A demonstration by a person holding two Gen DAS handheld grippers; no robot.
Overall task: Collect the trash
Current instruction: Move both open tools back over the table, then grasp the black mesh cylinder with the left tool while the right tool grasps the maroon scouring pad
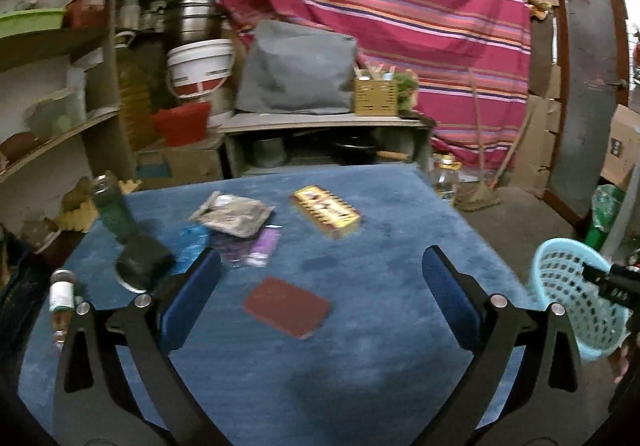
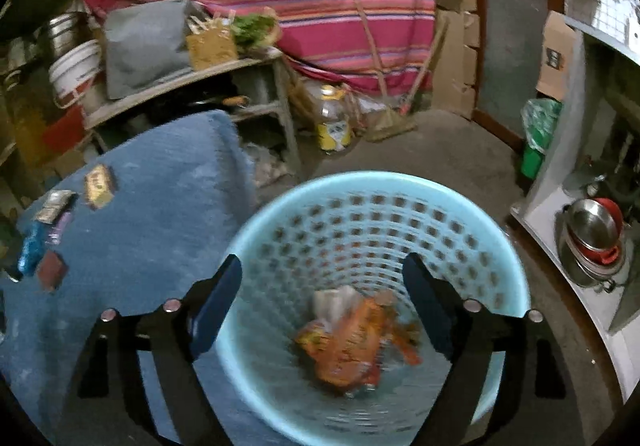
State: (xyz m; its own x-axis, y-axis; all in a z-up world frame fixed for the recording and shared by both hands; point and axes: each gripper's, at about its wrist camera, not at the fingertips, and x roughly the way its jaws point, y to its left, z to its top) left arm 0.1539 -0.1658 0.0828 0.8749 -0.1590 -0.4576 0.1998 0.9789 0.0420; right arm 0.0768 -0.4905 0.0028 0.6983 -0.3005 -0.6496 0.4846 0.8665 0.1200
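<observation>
So the trash is split two ways right now. Some of it is already in the basket (image 2: 376,286): an orange wrapper (image 2: 352,346) sits at the bottom, lower middle of the right wrist view, with a pale scrap just above it. The rest sits on the blue surface (image 1: 360,286): a dark red packet (image 1: 287,306) closest, centre of the left wrist view, then a purple wrapper (image 1: 256,248) and a silver pouch (image 1: 234,213) up and to the left, a blue wrapper (image 1: 192,242) beside those, and a yellow box (image 1: 326,210) further back.

The right tool (image 2: 322,298) hangs over the basket mouth with its jaws spread and nothing between them, so I'd say that's the drop-off step done for that side. The left tool (image 1: 322,298) is also wide open and empty, pointed down across the surface with the red packet roughly in line between its fingers, though not touching it yet.

My read: the left side is on the reach-for-the-next-piece step. The next move calls for coming down low over the red packet and closing on its edges. It looks flat, so a shallow angle matters or the fingers will just skate over it. There are also bottles (image 1: 114,205) at the left edge to steer clear of.
</observation>
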